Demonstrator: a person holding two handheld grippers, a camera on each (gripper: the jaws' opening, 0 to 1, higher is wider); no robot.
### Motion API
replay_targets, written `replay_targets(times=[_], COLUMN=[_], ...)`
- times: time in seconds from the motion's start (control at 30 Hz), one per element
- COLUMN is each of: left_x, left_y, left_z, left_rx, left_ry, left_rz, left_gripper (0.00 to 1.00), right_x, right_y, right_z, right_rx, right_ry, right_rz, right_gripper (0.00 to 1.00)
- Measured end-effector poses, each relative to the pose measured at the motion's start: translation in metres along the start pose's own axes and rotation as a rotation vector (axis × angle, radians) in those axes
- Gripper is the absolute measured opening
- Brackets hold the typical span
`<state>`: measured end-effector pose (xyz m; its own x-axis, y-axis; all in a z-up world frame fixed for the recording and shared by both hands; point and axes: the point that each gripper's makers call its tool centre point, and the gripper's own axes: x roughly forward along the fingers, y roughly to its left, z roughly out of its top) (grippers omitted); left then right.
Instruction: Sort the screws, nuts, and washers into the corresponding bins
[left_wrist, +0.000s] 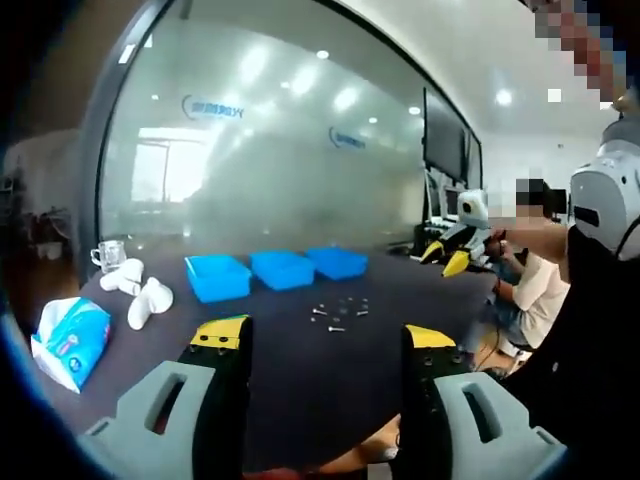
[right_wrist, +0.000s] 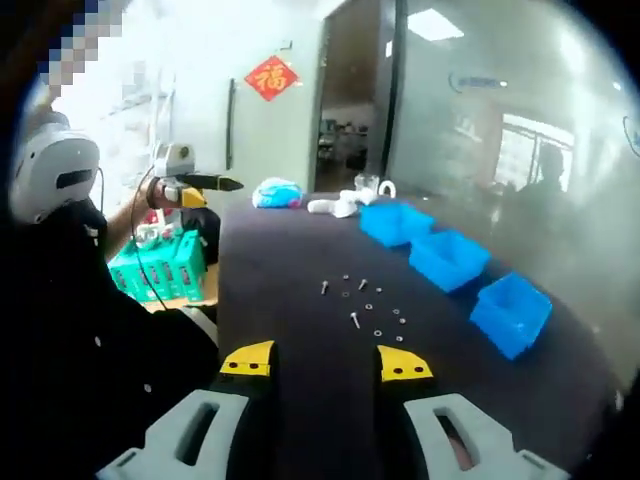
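My left hand-held gripper (left_wrist: 325, 345) hung above the near edge of the desk (left_wrist: 300, 390) with its jaws wide and nothing between them. My right hand-held gripper (right_wrist: 323, 362) also hovered over the desk (right_wrist: 290, 250), jaws fairly wide apart and empty.

In the left gripper view the loose hardware (left_wrist: 338, 313) lay scattered on the dark top at 12 o'clock from my jaws, well apart from them. Past it, three blue bins stood in a row: the left bin (left_wrist: 218, 277) at 11 o'clock, the middle bin (left_wrist: 283, 269) just beside it, and the right bin (left_wrist: 337, 262) at 12 o'clock. White objects (left_wrist: 137, 290) lay at 10 o'clock, a clear cup (left_wrist: 109, 255) beyond them, and a tissue pack (left_wrist: 72, 338) at 9 o'clock by the desk edge. At 2 o'clock another person held a yellow-tipped gripper (left_wrist: 455, 250).

In the right gripper view the hardware (right_wrist: 364, 301) sat at 12 o'clock, small pieces, too tiny to tell screw from nut or washer. The bins ran along the right: the near bin (right_wrist: 511, 314) at 2 o'clock, the next bin (right_wrist: 449, 258) and the far bin (right_wrist: 396, 222) toward 1 o'clock. A green crate (right_wrist: 160, 266) sat off the desk at 10 o'clock.
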<state>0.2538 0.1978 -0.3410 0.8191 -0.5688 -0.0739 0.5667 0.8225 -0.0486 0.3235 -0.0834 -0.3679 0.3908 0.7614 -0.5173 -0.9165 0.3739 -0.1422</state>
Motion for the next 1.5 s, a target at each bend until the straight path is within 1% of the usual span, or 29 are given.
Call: replay_targets(times=[0.07,0.17,0.3,0.4,0.5,0.57,0.73,0.87,1.03,1.17,1.27,1.4,1.5], left_x=[-0.001,-0.002,-0.006,-0.009,-0.01,-0.01,-0.011,-0.01,-0.01,-0.01,-0.01,-0.012,-0.015], left_y=[0.001,0.002,0.003,0.004,0.008,0.01,0.01,0.006,0.005,0.004,0.004,0.006,0.011], left_z=[-0.001,-0.003,-0.006,-0.004,-0.009,-0.01,-0.011,-0.009,-0.008,-0.007,-0.009,-0.01,-0.01], left_rx=[-0.001,-0.004,0.007,0.006,0.031,0.027,0.028,0.035,0.038,0.035,0.032,0.027,0.012], left_ry=[0.002,0.003,0.007,-0.003,0.019,0.023,0.028,0.032,0.032,0.028,0.031,0.034,0.026], left_rz=[0.003,0.006,0.011,0.018,0.036,0.04,0.039,0.034,0.034,0.038,0.04,0.047,0.06], left_gripper=[0.56,0.56,0.56,0.56,0.56,0.56,0.56,0.56,0.57,0.57,0.57,0.56,0.56], right_x=[0.01,0.025,0.042,0.057,0.067,0.074,0.096,0.108,0.118,0.125,0.13,0.135,0.14], right_y=[0.0,-0.002,-0.002,-0.005,-0.009,-0.01,-0.013,-0.016,-0.016,-0.018,-0.019,-0.018,-0.02], right_z=[0.002,0.004,0.005,0.008,0.011,0.012,0.004,-0.009,-0.016,-0.023,-0.027,-0.03,-0.031], right_rx=[-0.03,-0.08,-0.12,-0.152,-0.16,-0.166,-0.194,-0.198,-0.214,-0.227,-0.234,-0.238,-0.232], right_ry=[0.051,0.115,0.19,0.226,0.248,0.271,0.347,0.415,0.466,0.511,0.535,0.554,0.556], right_rz=[0.041,0.076,0.122,0.142,0.156,0.171,0.191,0.206,0.223,0.227,0.236,0.25,0.255], right_gripper=[0.33,0.32,0.28,0.28,0.28,0.28,0.26,0.23,0.22,0.18,0.18,0.16,0.12])
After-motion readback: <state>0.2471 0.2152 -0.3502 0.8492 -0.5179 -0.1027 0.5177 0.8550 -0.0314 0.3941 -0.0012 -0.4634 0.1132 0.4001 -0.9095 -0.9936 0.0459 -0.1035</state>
